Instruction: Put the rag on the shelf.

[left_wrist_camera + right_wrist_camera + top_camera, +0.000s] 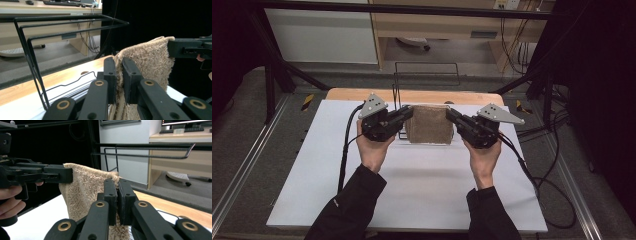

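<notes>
— How is the towel (428,124) held?

— It is gripped at its two upper corners. The left gripper (408,114) is clamped on one corner, and the right gripper (451,116) is clamped on the other.

— Where is the towel placed relative to the tools?

— It is stretched between the two sets of jaws and hangs down below them, above the white table (422,180). In the left gripper view, the cloth is seen pinched between the black jaws, with the other gripper's jaw at the far corner.

— What is found beyond the jaws?

— A black wire rack (427,75) is seen just behind the towel.
</notes>
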Action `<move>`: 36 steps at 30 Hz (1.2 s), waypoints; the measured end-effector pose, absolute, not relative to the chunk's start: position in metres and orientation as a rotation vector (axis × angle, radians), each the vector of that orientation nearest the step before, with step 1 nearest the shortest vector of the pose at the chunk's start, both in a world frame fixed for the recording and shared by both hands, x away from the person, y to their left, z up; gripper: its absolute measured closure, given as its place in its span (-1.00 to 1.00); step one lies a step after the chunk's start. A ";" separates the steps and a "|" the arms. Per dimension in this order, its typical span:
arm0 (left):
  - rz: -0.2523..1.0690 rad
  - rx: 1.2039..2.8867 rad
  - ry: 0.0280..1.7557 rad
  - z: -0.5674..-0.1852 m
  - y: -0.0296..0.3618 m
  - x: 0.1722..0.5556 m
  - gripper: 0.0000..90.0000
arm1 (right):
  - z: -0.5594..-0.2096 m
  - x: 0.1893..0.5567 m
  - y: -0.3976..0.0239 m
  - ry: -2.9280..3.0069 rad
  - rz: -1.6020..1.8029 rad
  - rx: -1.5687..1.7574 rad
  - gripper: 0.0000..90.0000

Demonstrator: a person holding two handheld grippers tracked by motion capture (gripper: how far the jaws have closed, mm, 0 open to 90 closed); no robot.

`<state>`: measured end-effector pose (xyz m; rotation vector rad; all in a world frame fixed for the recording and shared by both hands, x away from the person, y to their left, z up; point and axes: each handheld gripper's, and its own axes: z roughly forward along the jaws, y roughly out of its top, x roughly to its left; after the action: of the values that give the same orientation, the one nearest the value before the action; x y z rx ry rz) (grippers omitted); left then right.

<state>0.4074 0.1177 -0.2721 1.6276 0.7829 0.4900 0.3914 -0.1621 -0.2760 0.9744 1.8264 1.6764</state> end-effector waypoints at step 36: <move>0.550 1.547 0.745 -0.215 0.124 0.436 0.82 | -0.219 0.419 -0.151 1.724 1.695 0.920 0.93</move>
<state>0.4357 0.1239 -0.2145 1.5465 0.7446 0.5496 0.4189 -0.1507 -0.2186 0.9202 1.7236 1.6948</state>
